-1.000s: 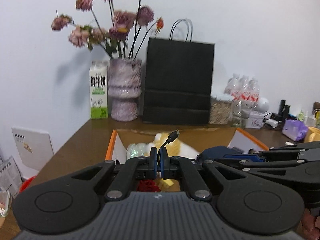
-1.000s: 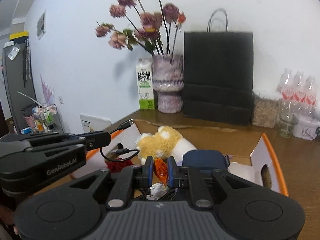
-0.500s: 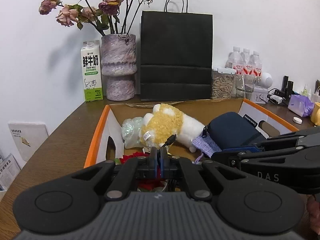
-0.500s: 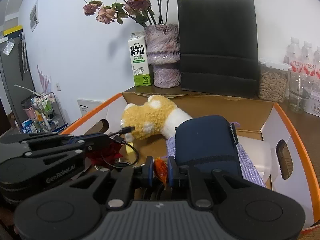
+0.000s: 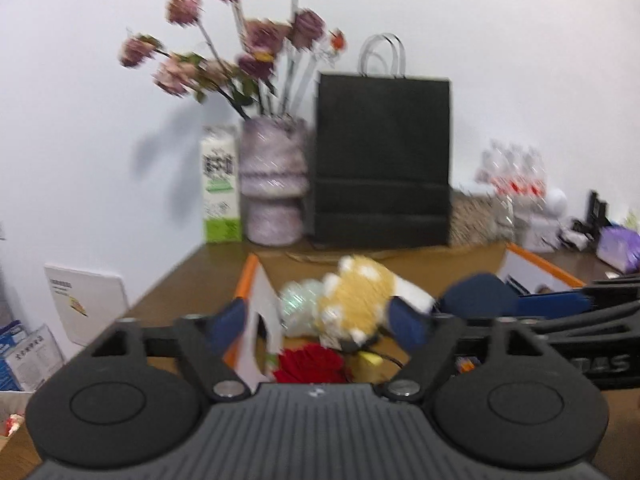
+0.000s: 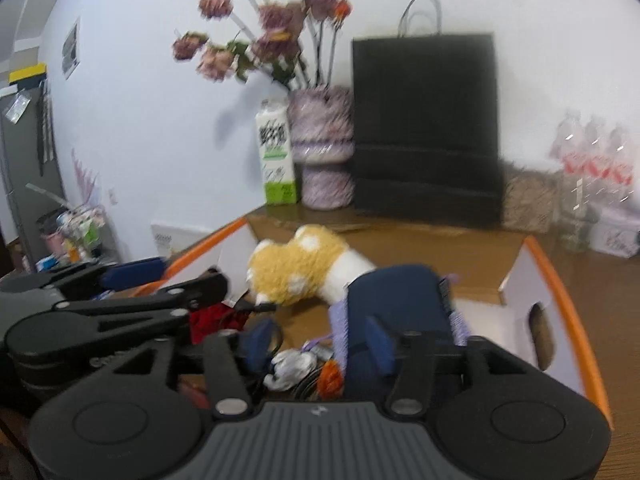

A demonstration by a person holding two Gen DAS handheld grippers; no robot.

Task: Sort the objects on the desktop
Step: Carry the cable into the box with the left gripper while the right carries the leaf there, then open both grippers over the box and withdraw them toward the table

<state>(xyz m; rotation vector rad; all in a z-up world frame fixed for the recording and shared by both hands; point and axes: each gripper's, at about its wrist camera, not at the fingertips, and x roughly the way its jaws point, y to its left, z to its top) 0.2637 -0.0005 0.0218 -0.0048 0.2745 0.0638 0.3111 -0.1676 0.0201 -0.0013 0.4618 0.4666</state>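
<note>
An orange-rimmed cardboard box on the wooden desk holds a yellow and white plush toy, a navy pouch, a red fabric flower, a black cable and an orange wrapped candy. My left gripper is open and empty above the box's near left corner. My right gripper is open and empty over the box; the candy lies just below it. The left gripper also shows in the right wrist view.
A milk carton, a vase of dried flowers and a black paper bag stand against the wall behind the box. Water bottles and small items stand at the right. A white panel leans at the left.
Both grippers have opened and pulled up and back. The left let go of the black cable and the right let go of the orange candy; both now lie in the box.
</note>
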